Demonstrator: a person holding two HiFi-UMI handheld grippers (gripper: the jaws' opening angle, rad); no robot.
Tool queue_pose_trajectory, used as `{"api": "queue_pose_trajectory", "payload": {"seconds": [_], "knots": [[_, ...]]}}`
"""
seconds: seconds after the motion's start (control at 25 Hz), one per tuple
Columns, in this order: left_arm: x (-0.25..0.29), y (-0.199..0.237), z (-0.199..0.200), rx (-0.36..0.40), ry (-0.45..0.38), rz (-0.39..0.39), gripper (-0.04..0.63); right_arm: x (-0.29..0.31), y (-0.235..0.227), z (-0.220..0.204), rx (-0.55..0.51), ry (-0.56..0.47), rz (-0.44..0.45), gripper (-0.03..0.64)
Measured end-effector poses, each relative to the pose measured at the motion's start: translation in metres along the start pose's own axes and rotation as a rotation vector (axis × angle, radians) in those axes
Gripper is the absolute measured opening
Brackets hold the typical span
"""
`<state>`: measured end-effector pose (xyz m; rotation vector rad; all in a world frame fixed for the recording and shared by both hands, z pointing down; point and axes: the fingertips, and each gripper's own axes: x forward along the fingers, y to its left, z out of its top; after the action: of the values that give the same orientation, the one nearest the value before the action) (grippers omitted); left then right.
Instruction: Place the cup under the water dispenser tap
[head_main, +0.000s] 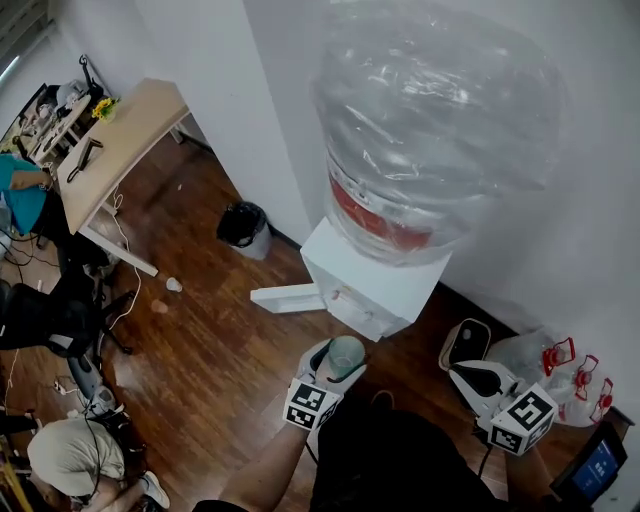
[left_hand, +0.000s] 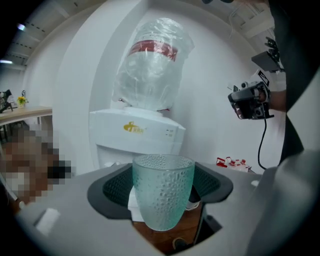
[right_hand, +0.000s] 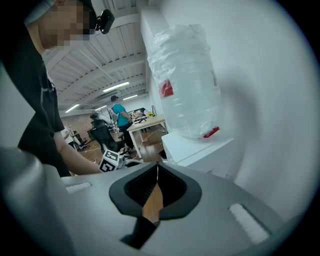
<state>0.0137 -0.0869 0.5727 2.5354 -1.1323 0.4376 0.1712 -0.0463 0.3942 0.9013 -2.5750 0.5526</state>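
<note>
A frosted green glass cup (left_hand: 163, 196) stands upright between the jaws of my left gripper (left_hand: 162, 175), whose pads press on its sides. In the head view the cup (head_main: 345, 355) and left gripper (head_main: 332, 368) hang just in front of the white water dispenser (head_main: 372, 283), below its big clear bottle (head_main: 435, 130). The left gripper view has the dispenser (left_hand: 136, 131) straight ahead, a short way off. My right gripper (head_main: 482, 383) hovers off to the right with nothing in it; its jaws (right_hand: 157, 172) meet at the tips.
A black waste bin (head_main: 243, 224) stands by the wall left of the dispenser. A wooden desk (head_main: 120, 140) is further left. Spare water bottles with red caps (head_main: 570, 365) lie at the right. A person (head_main: 70, 455) crouches on the wooden floor at lower left.
</note>
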Motion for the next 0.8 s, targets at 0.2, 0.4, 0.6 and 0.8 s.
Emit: {"api": "queue_pose_trajectory", "payload": {"seconds": [0.2,0.4,0.6,0.8], "knots": [[0.05,0.038,-0.062,-0.003,0.027,0.017,0.368,0.023,-0.012,-0.021,-0.039,0.079,-0.002,0.005],[0.107,0.067,-0.137,0.038,0.124,0.008,0.368,0.05,-0.034,-0.048,-0.028,0.102,-0.021,0.003],[0.154,0.073,-0.157,0.034,0.053,0.0,0.368,0.081,-0.057,-0.078,0.016,0.126,-0.022,0.003],[0.177,0.086,-0.143,0.033,-0.137,0.045,0.367,0.102,-0.058,-0.109,0.01,0.189,0.009,0.003]]}}
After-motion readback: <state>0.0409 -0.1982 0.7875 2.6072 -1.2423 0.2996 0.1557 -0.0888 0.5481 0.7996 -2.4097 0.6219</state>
